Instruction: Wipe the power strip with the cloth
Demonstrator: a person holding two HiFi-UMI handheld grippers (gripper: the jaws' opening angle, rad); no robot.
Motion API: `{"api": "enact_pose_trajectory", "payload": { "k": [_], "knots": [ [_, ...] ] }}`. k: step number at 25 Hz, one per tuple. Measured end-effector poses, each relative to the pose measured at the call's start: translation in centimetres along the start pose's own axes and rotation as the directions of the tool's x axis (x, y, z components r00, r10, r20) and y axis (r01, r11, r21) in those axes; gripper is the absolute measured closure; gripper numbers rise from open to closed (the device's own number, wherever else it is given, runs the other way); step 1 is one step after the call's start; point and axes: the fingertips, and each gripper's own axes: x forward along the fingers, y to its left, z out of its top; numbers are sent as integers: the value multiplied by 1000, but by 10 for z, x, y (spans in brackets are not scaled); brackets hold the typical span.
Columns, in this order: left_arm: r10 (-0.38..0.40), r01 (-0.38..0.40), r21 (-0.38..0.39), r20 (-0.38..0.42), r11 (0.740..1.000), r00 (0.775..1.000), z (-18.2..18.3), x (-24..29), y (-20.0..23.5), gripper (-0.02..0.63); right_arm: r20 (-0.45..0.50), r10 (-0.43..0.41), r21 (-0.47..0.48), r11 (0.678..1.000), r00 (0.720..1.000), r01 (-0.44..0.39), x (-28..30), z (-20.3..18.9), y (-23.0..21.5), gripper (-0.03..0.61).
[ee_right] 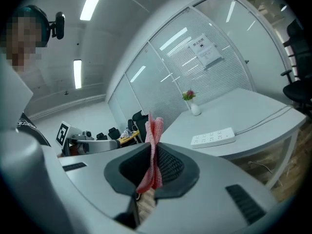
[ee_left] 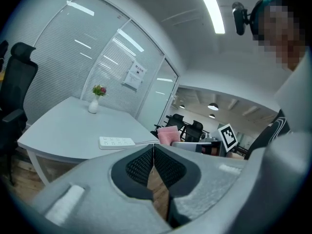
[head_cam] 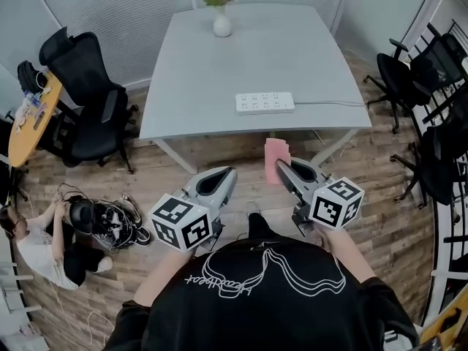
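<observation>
The power strip [head_cam: 265, 102] is lying flat on the pale counter [head_cam: 212, 79], close to its near edge and a little right of the middle, with its cable [head_cam: 330, 103] running off toward the counter's right side. The pink cloth [head_cam: 276, 159] is hanging short of that edge, over the wooden floor [head_cam: 219, 152], and is not touching the strip. The right claw [head_cam: 282, 170] is gripping the cloth; the right gripper view is showing what the head view cannot, the folded fabric pinched between the two dark pads and standing up above them, with the strip lying ahead and to the right, well apart. The left claw [head_cam: 223, 178] is hovering beside the right one, also short of the counter. Only the left gripper view is showing its jaws pressed together with nothing between them, and the strip ahead and slightly left. The head view alone is taking in the surroundings: a white vase of flowers [head_cam: 221, 19] is standing at the counter's far edge, black office chairs [head_cam: 88, 93] are standing at both sides, and a person [head_cam: 40, 243] is sitting on the floor at the left among cables.
</observation>
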Motion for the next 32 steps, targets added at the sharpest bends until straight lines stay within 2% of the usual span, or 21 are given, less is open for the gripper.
{"api": "enact_pose_trajectory", "payload": {
  "k": [9,14,19,23,32],
  "knots": [
    [41,-46,-67,-64,997,997,25,96,99,600,-69,13,26,1000,998,-12,101,42,-90,545],
    [65,-72,-83,-87,994,994,36,133,140,600,-111,19,-10,1000,994,-20,146,60,-125,545],
    [93,-102,-92,-96,991,991,37,151,169,600,-113,2,-17,1000,994,-4,171,68,-149,545],
    [101,-111,-107,-98,988,990,38,157,186,600,-126,3,13,1000,992,-2,188,66,-155,545],
    [64,-81,-124,-138,989,988,45,175,239,600,-160,-33,35,999,986,39,236,66,-167,545]
  ]
}}
